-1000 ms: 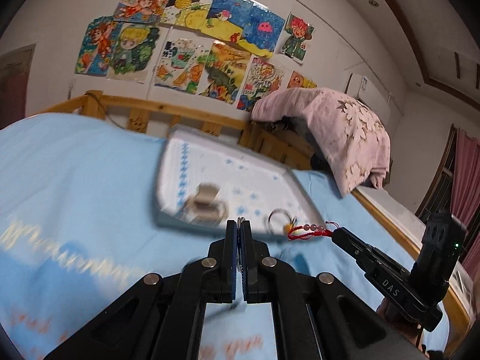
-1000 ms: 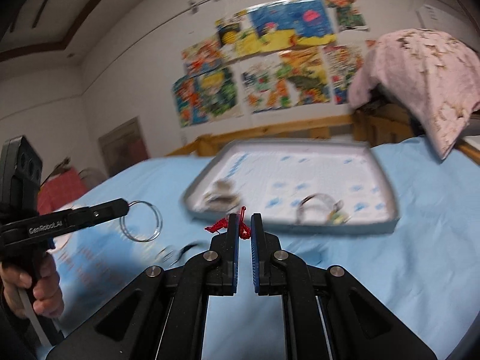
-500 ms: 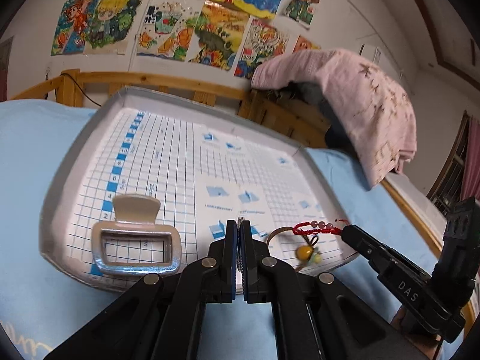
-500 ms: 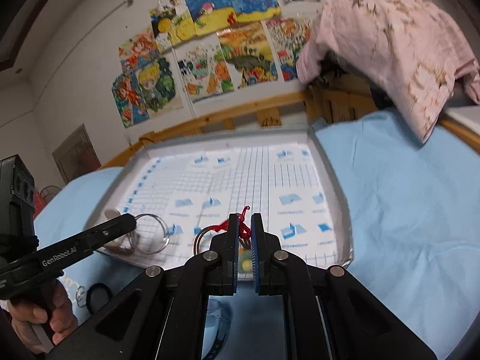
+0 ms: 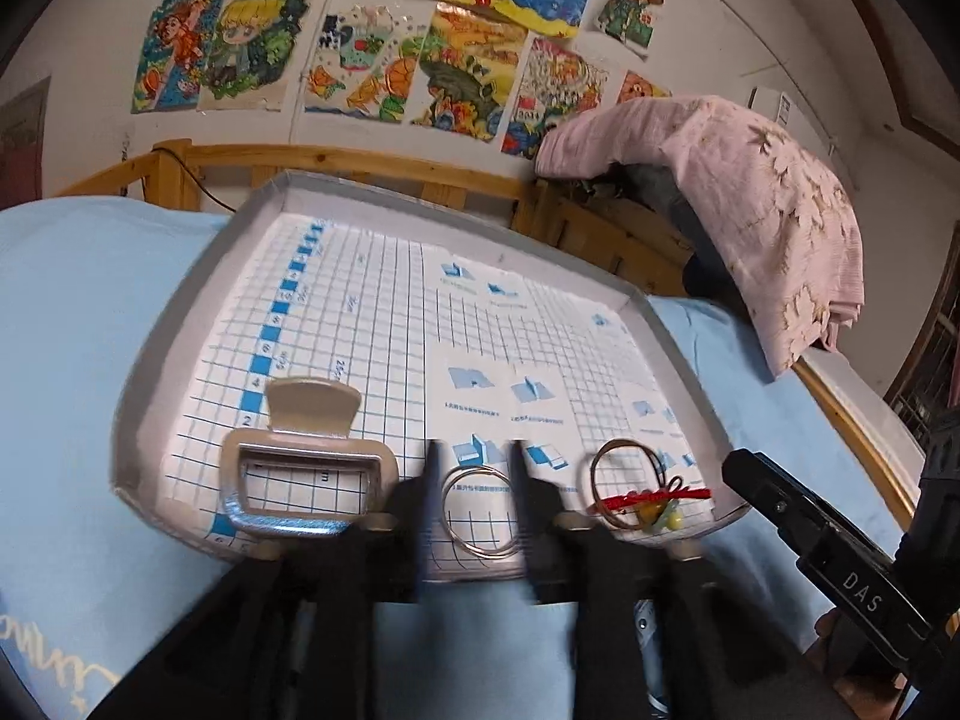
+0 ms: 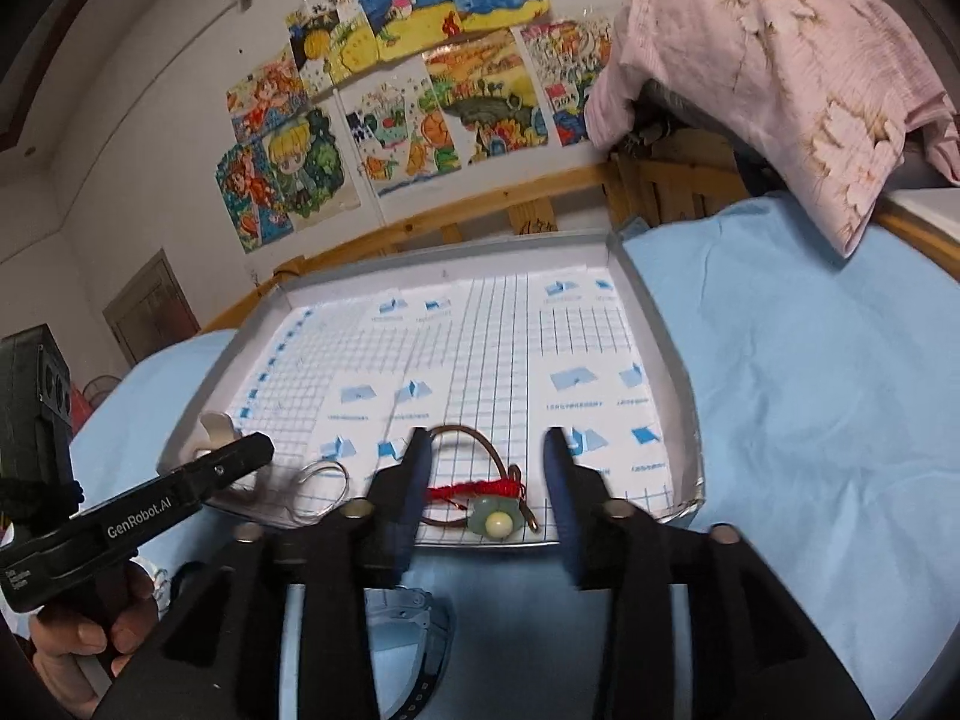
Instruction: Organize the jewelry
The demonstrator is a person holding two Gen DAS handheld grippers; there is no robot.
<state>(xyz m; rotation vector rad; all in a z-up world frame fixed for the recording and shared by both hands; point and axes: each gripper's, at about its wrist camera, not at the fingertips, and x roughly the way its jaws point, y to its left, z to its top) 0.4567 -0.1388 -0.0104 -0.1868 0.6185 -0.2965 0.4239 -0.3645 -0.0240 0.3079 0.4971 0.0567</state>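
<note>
I'm holding my left gripper (image 5: 474, 483) w/ jaws just sprung apart, gripping nothing; the silver ring (image 5: 478, 510) is lying flat on the tray (image 5: 180, 324) betw. the fingertips, near the front rim. My right gripper (image 6: 487, 468) is also standing released, jaws just opened, w/ the red-cord bracelet (image 6: 480, 489) and its pale bead resting on the tray betw. them. A silver buckle (image 5: 306, 480) is sitting at the tray's front-left corner, tray lying on the blue bedsheet (image 5: 72, 312).
</note>
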